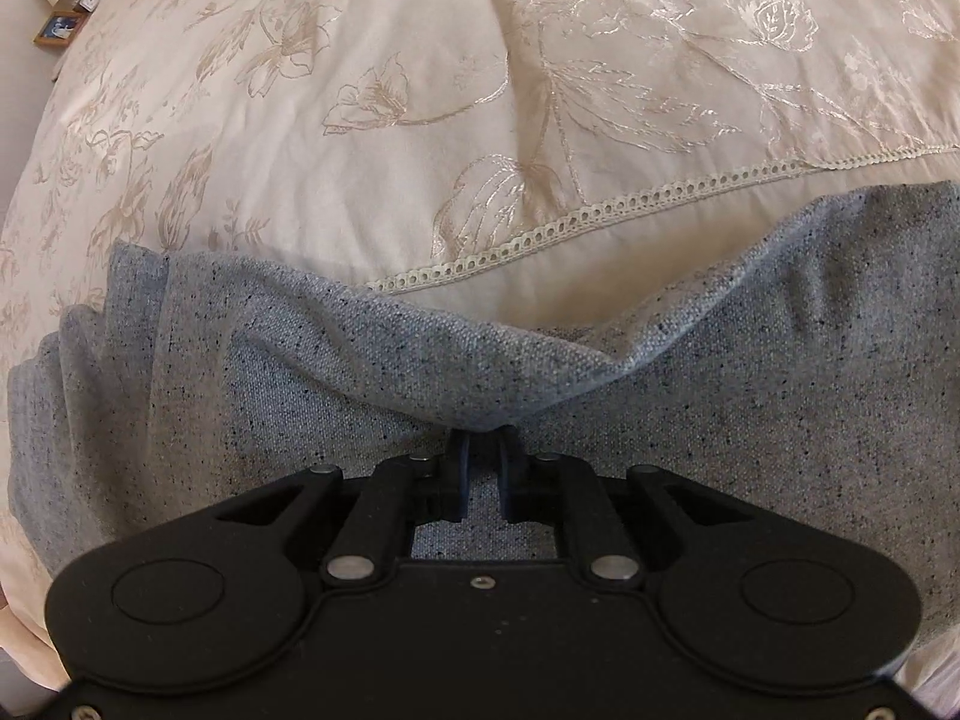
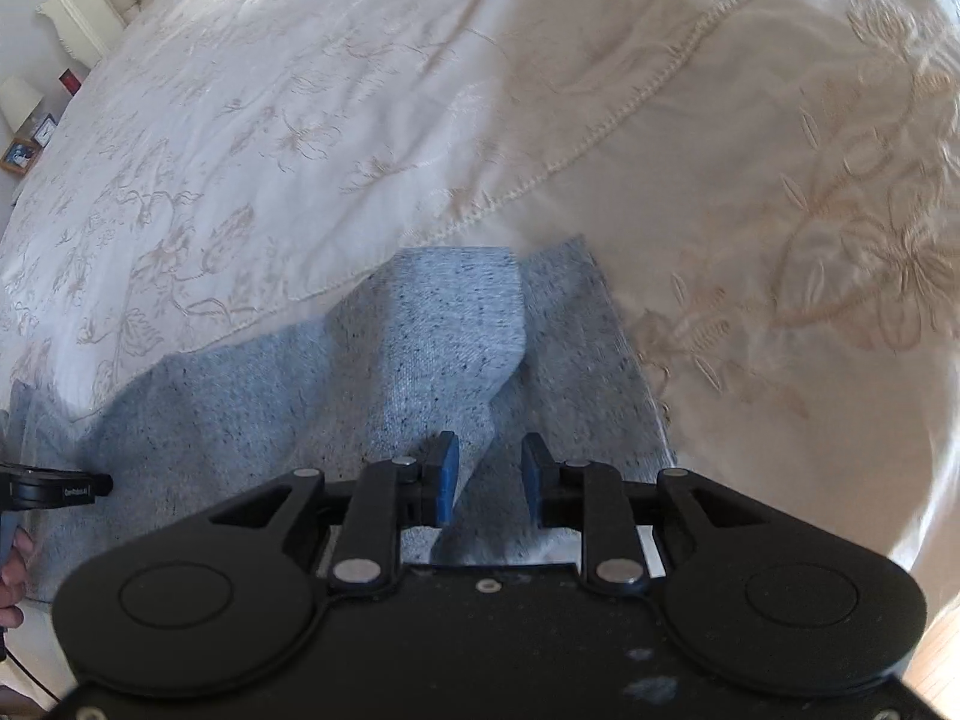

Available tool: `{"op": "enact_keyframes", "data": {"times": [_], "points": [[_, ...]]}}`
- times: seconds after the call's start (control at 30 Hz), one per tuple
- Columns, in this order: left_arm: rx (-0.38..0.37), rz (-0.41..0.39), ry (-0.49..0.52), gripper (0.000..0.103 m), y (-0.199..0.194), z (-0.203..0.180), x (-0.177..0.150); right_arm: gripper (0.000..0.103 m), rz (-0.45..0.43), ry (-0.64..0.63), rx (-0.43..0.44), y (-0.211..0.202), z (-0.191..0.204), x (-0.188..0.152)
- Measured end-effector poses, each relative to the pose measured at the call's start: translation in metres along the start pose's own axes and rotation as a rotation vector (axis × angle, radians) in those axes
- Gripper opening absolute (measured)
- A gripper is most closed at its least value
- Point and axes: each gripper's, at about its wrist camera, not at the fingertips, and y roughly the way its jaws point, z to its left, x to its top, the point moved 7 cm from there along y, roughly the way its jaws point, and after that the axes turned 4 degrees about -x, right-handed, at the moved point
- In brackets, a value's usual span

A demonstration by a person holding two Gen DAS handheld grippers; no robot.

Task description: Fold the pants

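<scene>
With the grey pants (image 1: 750, 396) only part folded on the bed (image 1: 360, 180), the left gripper (image 1: 483, 438) pinched a raised fold while the right gripper (image 2: 489, 468) stood released around another.

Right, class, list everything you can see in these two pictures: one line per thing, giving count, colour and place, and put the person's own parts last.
pants: one, speckled blue-grey, lying on the bedspread, a fold lifted at each gripper
bedspread: one, cream with embroidered flowers and a lace strip, covering the bed
headboard: one, white, top left of the right wrist view
lamp: one, white shade, left edge beside the bed
picture frames: two or so, wooden and dark, below the lamp
left gripper: one, black, blue pads, pinching a pants fold
right gripper: one, black, blue pads, around a raised fold
hand: one, left edge, holding the left gripper
</scene>
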Motion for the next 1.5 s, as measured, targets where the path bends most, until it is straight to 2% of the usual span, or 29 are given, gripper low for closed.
{"op": "enact_keyframes", "data": {"times": [0.23, 0.5, 0.53, 0.57, 0.7, 0.83, 0.9, 0.93, 0.97, 1.07, 1.13, 1.2, 1.27, 1.33, 1.43, 1.5], "points": [[0.015, 0.006, 0.022, 0.011, 0.000, -0.005, 0.003, 0.027, 0.101, 0.236, 0.089, 0.014, -0.017, -0.016], [0.040, 0.003, 0.062, 0.009, -0.002, -0.017, 0.002, 0.025, 0.154, 0.422, 0.160, 0.038, -0.002, -0.027], [0.040, 0.003, 0.064, 0.009, -0.002, -0.018, 0.002, 0.016, 0.147, 0.413, 0.175, 0.039, 0.004, -0.026], [0.039, 0.003, 0.065, 0.009, -0.003, -0.019, 0.002, 0.012, 0.127, 0.384, 0.183, 0.036, 0.011, -0.025], [0.031, 0.002, 0.065, 0.009, -0.002, -0.019, 0.003, 0.009, 0.004, 0.198, 0.121, 0.003, 0.033, -0.017], [0.028, 0.001, 0.064, 0.009, -0.002, -0.019, 0.004, 0.009, -0.090, 0.080, -0.017, -0.032, 0.027, -0.012], [0.027, 0.001, 0.064, 0.009, -0.002, -0.019, 0.004, 0.009, -0.098, 0.037, -0.117, -0.037, 0.012, -0.012], [0.026, 0.000, 0.063, 0.009, -0.002, -0.020, 0.004, 0.001, -0.095, 0.020, -0.165, -0.036, 0.004, -0.013], [0.022, -0.002, 0.063, 0.009, 0.000, -0.014, 0.004, 0.002, -0.086, 0.005, -0.211, -0.033, -0.007, -0.015], [0.003, -0.004, 0.057, 0.010, -0.006, -0.009, 0.003, 0.003, -0.003, -0.035, -0.309, -0.017, -0.034, -0.023], [-0.035, -0.012, 0.030, 0.015, -0.012, -0.004, 0.004, 0.008, -0.013, 0.007, -0.291, -0.021, -0.037, -0.021], [-0.092, -0.022, -0.005, 0.025, -0.021, 0.004, 0.003, 0.010, -0.080, 0.025, -0.227, -0.030, -0.028, -0.012], [-0.142, -0.037, -0.040, 0.025, -0.030, 0.010, 0.002, 0.015, -0.124, -0.009, -0.189, -0.034, -0.013, -0.003], [-0.156, -0.066, -0.049, 0.024, -0.040, 0.016, 0.001, 0.017, -0.144, -0.028, -0.152, -0.029, 0.004, 0.008], [-0.161, -0.110, -0.053, 0.024, -0.053, 0.024, 0.002, 0.017, -0.139, -0.050, -0.096, -0.009, 0.031, 0.026], [-0.174, -0.125, -0.061, 0.024, -0.057, 0.028, 0.004, 0.017, -0.127, -0.065, -0.093, 0.011, 0.042, 0.034]]}}
